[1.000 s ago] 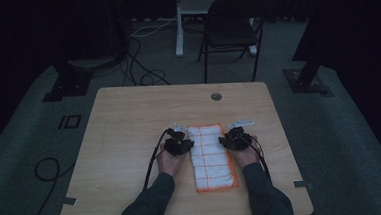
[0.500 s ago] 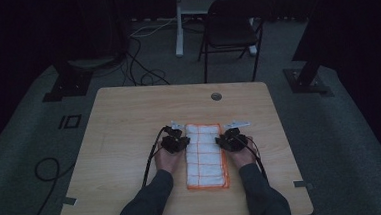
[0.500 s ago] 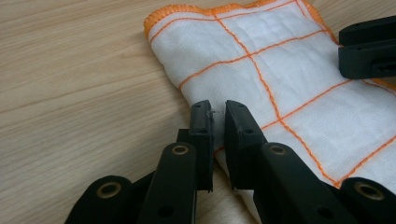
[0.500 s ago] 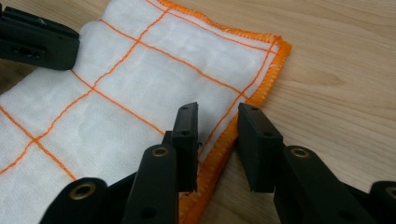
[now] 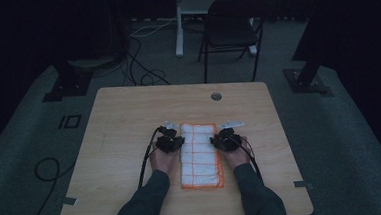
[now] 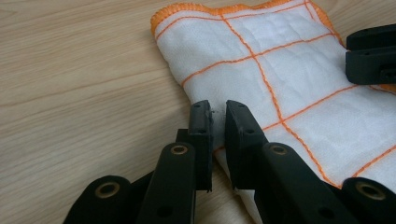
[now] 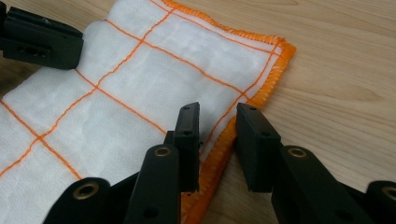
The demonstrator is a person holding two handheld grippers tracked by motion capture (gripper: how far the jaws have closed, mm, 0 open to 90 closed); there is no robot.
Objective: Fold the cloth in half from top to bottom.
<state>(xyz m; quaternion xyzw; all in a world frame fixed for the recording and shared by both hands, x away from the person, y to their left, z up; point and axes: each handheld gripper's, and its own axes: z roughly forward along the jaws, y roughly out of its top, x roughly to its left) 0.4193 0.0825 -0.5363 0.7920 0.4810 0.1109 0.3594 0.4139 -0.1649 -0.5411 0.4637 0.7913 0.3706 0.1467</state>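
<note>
A folded white cloth (image 5: 200, 157) with an orange grid and orange hem lies lengthwise on the wooden table (image 5: 124, 121). My left gripper (image 5: 176, 137) sits at its left edge. In the left gripper view the jaws (image 6: 218, 112) stand nearly together, pinching the cloth (image 6: 289, 84) at its folded edge. My right gripper (image 5: 216, 136) sits at the right edge. Its jaws (image 7: 217, 114) have just been closing and straddle the orange hem of the cloth (image 7: 140, 93), with a gap still showing beside it. Each gripper view also shows the other gripper's tip across the cloth.
A round cable hole (image 5: 216, 96) lies in the table top beyond the cloth. A dark chair (image 5: 234, 29) and a white desk leg (image 5: 177, 28) stand behind the table. Cables (image 5: 141, 75) run over the floor at the back left.
Both grippers and the cloth have shifted slightly to the left. The right gripper has drawn in against the cloth's right edge.
</note>
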